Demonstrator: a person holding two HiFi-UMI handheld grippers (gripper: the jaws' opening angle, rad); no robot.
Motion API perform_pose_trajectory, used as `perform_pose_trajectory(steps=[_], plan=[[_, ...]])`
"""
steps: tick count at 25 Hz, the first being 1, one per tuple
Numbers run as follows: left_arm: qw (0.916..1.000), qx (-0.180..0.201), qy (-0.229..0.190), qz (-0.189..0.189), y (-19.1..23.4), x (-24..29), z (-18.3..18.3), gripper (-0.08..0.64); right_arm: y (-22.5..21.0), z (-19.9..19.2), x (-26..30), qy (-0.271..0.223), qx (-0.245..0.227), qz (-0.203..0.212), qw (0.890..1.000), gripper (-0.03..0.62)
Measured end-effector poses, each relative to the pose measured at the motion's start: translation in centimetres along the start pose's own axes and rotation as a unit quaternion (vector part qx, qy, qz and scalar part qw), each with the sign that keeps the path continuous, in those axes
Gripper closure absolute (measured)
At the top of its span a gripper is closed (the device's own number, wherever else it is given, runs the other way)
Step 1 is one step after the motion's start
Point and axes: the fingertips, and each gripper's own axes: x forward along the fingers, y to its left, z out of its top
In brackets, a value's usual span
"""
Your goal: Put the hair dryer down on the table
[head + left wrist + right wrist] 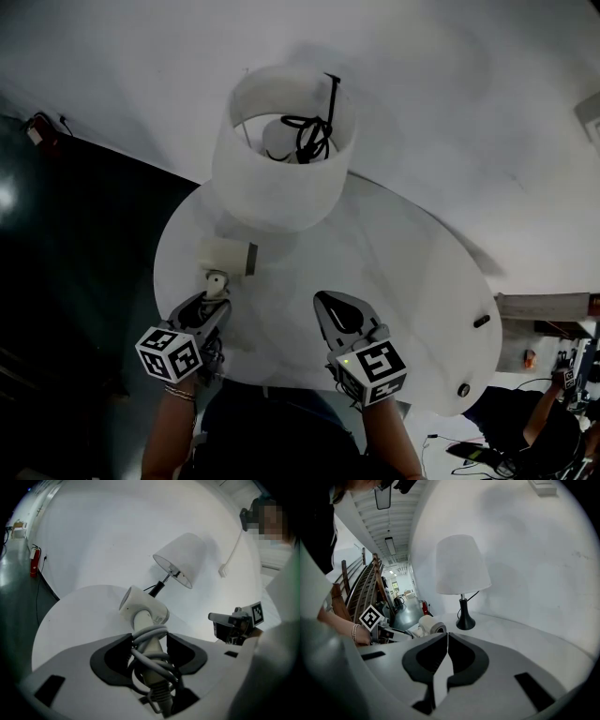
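Above the table (pixel 70 616), left gripper (pixel 149 643) clamps the hair dryer (pixel 143 605), handle end hidden; right gripper (pixel 446 639) closed, empty

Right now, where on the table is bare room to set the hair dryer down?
The table is bare in a wide patch between the lamp and the shut right tongs. It is also bare around the hair dryer held by the left tongs. Only the back, by the lamp, is crowded.
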Motion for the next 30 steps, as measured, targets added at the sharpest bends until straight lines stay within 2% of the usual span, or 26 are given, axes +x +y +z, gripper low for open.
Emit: perform_pose_trajectory(steps=[30], plan=[[0.9996,-0.016,0.021,0.007,1.2,1.4,-0.5,0.316,-0.1,-1.1,1.2,0.024,-0.002,0.006,1.000,0.572]])
